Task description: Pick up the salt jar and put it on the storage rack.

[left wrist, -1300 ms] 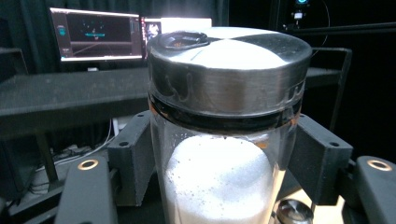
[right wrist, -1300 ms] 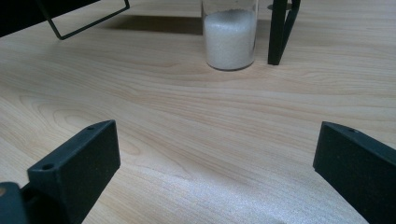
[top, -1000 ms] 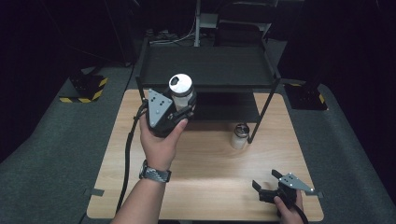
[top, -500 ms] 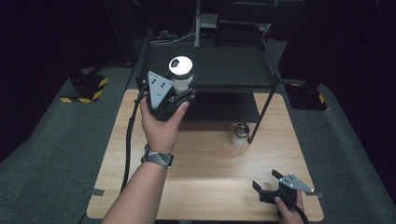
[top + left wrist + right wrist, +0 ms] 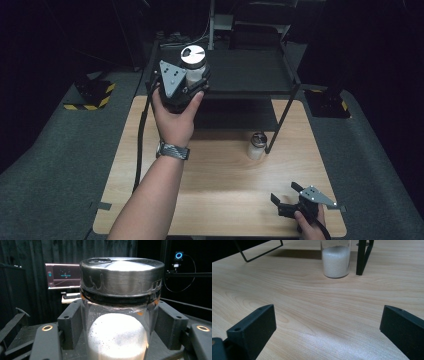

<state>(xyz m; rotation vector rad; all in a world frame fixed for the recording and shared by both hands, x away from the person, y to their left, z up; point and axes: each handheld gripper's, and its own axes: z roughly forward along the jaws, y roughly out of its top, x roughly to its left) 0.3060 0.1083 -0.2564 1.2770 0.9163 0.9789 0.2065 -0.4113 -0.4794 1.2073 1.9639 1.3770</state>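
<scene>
Shaker jar [image 5: 120,315] sits pinched between our left gripper [image 5: 192,85] pads, lifted since a second ago toward twelve o'clock over the black shelf [image 5: 250,75], so placement looks near; our right gripper [image 5: 292,197] rests spread at five o'clock.

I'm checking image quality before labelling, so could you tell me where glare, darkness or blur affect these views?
High view: glare whitens the jar lid, and the surroundings are dark. Left gripper view: the white contents are overexposed and soft, the lid gleams. Right gripper view: the near jaws are blurred, with soft sheen on the table.

Two shakers [image 5: 193,64] [image 5: 258,145]; one rack [image 5: 250,75]; two grippers [image 5: 192,82] [image 5: 282,197].
</scene>
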